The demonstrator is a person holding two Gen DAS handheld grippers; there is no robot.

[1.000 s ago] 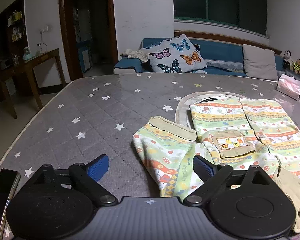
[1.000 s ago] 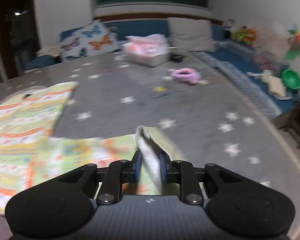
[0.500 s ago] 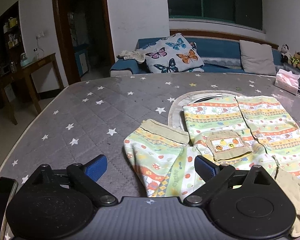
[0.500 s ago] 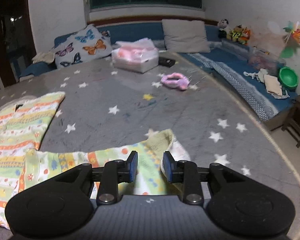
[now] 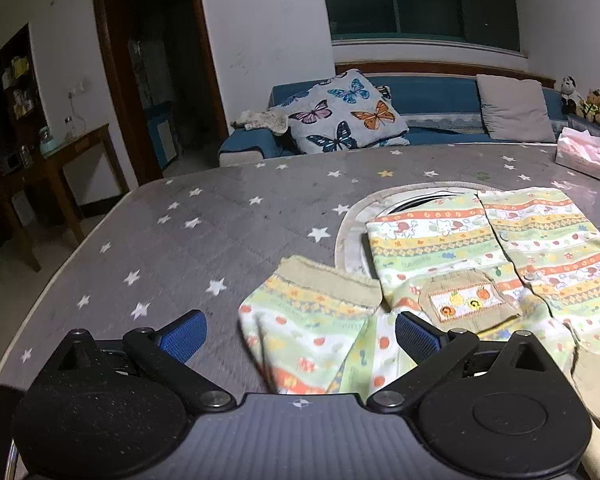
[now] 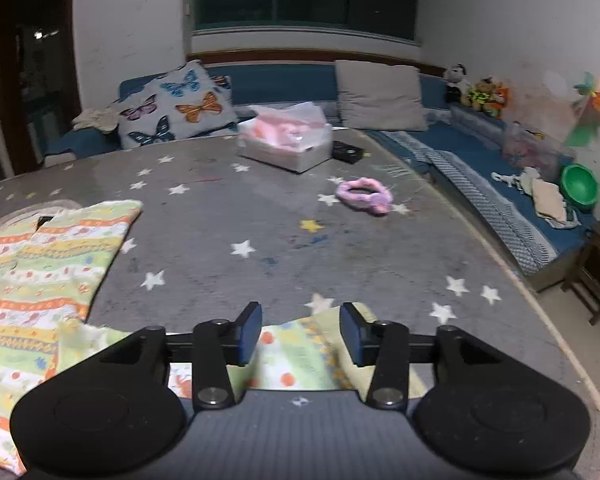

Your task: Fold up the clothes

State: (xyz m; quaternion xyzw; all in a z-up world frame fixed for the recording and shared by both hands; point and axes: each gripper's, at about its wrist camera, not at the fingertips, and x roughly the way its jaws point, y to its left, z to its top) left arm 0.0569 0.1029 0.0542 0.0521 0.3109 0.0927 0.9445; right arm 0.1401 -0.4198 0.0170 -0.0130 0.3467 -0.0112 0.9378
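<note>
Left wrist: sleeve (image 5: 312, 332) between spread fingers (image 5: 182, 334); right fingers (image 6: 249, 338) apart over other sleeve (image 6: 296, 356).

A grey mattress cover printed with white stars (image 5: 228, 224) spreads across both views, with 1 yellow star (image 6: 311, 225) among the white ones. A striped child's jacket (image 5: 468, 240) lies flat on it, front up, with 1 sleeve (image 5: 312, 328) folded across near the bottom edge. A tissue box (image 6: 286, 142) sits toward the far edge, with a small dark object (image 6: 346, 152) just beside it, too blurred to name. A pink fuzzy ring (image 6: 364, 196) lies apart from both, well clear of the jacket.
</note>
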